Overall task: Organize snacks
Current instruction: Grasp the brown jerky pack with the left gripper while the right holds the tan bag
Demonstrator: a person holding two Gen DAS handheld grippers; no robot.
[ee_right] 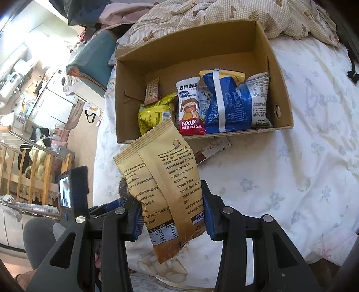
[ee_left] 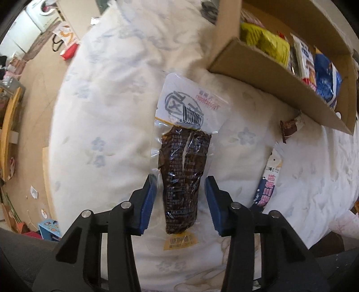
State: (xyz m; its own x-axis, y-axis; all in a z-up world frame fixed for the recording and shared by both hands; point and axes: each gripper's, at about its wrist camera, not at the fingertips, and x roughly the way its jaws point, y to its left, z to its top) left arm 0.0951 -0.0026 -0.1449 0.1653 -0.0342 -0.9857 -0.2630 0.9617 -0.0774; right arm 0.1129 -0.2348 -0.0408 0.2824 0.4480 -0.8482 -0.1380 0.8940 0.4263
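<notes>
My left tool [ee_left: 179, 197] is closed on the brown meat pack [ee_left: 182, 170], lifted off the bed [ee_left: 101, 112]. Right tool [ee_right: 172, 215] grips the tan bag [ee_right: 166, 179]. Both go in the box [ee_right: 280, 89], at 1 o'clock, w/ other snacks.

Floral bedsheet [ee_left: 107, 94], checked blanket [ee_right: 224, 15], wooden crib [ee_right: 33, 170].

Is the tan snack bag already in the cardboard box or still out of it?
Still out. The tan snack bag is clamped in the right gripper, above the bedspread in front of the cardboard box.
</notes>
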